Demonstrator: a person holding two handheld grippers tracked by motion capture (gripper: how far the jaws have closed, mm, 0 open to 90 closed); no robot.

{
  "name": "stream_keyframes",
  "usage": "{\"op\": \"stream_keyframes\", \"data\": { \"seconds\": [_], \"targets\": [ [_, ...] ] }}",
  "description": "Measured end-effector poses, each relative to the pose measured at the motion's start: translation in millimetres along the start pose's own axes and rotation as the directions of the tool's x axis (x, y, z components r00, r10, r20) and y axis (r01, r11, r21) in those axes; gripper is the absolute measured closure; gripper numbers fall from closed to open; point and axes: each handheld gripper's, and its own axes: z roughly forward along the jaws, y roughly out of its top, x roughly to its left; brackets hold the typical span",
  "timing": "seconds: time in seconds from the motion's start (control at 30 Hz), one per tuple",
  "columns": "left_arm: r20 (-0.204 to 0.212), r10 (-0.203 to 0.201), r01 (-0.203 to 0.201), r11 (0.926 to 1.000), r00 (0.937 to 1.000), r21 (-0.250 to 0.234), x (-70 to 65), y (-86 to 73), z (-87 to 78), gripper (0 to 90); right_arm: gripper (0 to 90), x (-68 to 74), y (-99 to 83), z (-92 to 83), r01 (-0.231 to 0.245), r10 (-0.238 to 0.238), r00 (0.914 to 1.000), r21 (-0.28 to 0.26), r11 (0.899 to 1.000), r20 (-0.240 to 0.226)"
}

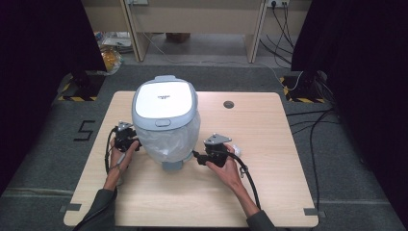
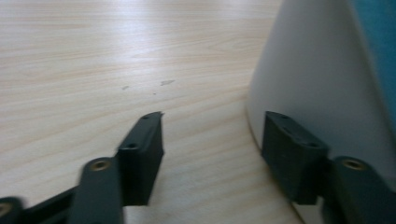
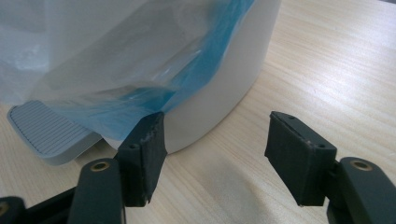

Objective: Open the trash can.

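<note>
Between both empty, parted tongs, left [image 1: 137,143] and right [image 1: 196,156], stands the bin [image 1: 166,120].

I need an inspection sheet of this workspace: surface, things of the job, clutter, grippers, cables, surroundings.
Surface: wooden table, round hole near the far edge.
Job's things: white pedal bin, lid shut, bag hanging out over its side, pedal toward the person.
Clutter: nothing seen.
Grippers: left gripper open beside the bin wall; right gripper open near the bag's lower edge, gripping nothing.
Cables: gripper cable on the table; black cables on the floor.
Surroundings: dark curtains, desk legs beyond.
</note>
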Motion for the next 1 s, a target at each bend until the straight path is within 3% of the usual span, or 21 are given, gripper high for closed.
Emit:
{"op": "stream_keyframes", "data": {
  "seconds": [0.13,0.37,0.6,0.77,0.9,1.0],
  "targets": [
    [0.022,-0.028,0.029,0.9995,0.9993,-0.012,6.3,-4.3,-1.9,17.0,32.0,-1.4,1.2,-3.8,-0.024,0.024,0.9997,-0.018,1.000,0.004],
    [0.028,-0.005,0.006,0.9992,0.9996,-0.038,-0.1,-12.1,-24.9,15.3,27.5,-18.0,0.5,-31.1,-0.052,0.053,0.9944,-0.014,0.999,0.092],
    [0.084,0.061,-0.057,0.9973,0.9946,-0.047,-16.9,-32.3,-60.2,15.1,22.9,-39.5,-16.2,-60.3,-0.089,0.092,0.9846,-0.030,0.996,0.148],
    [0.110,0.066,-0.059,0.9959,0.9917,-0.069,-28.5,-44.6,-81.2,14.8,21.2,-49.4,-26.8,-76.0,-0.109,0.113,0.9743,-0.030,0.994,0.195],
    [0.175,0.075,-0.052,0.9902,0.9817,-0.130,-56.0,-61.4,-101.4,15.0,20.0,-54.3,-34.2,-85.4,-0.118,0.121,0.9701,-0.028,0.993,0.210],
    [0.229,0.100,-0.067,0.9870,0.9682,-0.146,-75.9,-68.8,-106.4,15.1,18.8,-55.6,-41.8,-93.1,-0.117,0.117,0.9683,-0.015,0.993,0.221]
  ]
}}
